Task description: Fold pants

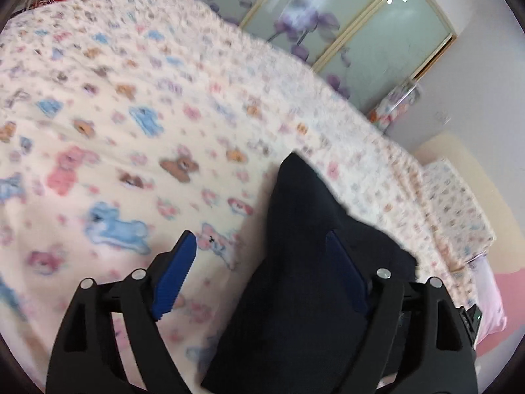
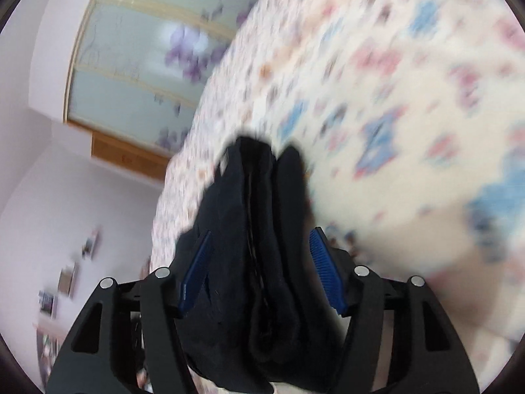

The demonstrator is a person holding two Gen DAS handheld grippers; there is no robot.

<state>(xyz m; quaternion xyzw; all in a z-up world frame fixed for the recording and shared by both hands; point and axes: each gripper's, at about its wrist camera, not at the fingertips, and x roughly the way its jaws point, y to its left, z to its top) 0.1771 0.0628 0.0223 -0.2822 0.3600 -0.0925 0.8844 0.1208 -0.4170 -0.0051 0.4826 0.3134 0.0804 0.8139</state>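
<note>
Lying on the bed (image 1: 137, 138) are the dark pants (image 1: 295, 262), bunched up in thick folds. The bed has a soft cover with little bears in pink, blue and brown.

From the left wrist view, the left claw (image 1: 262, 275) is spread wide. One blue pad (image 1: 175, 275) sits over the bare cover and does not touch the pants. The other blue pad lies against the dark cloth, on the side nearer the far edge of the bed. The pants reach up between the two fingers to a point and stop short of that far edge. The pads do not pinch the cloth.

From the right wrist view, the right claw (image 2: 261, 269) is also spread. A fat bundle of pants (image 2: 259, 262) sits between its fingers, with a deep crease running down the middle. One blue pad (image 2: 326, 272) stands just beside the bundle with a small gap. The other pad is partly hidden by the cloth, so I cannot tell if it touches. The claw does not squeeze the bundle. The bundle lies near the edge of the bed.

Past the bed stands a closet (image 1: 344, 23) with pale glass doors and purple flowers on them. A pink pillow (image 1: 492, 305) shows at the side of the bed in the left wrist view. Both pictures are blurry.
</note>
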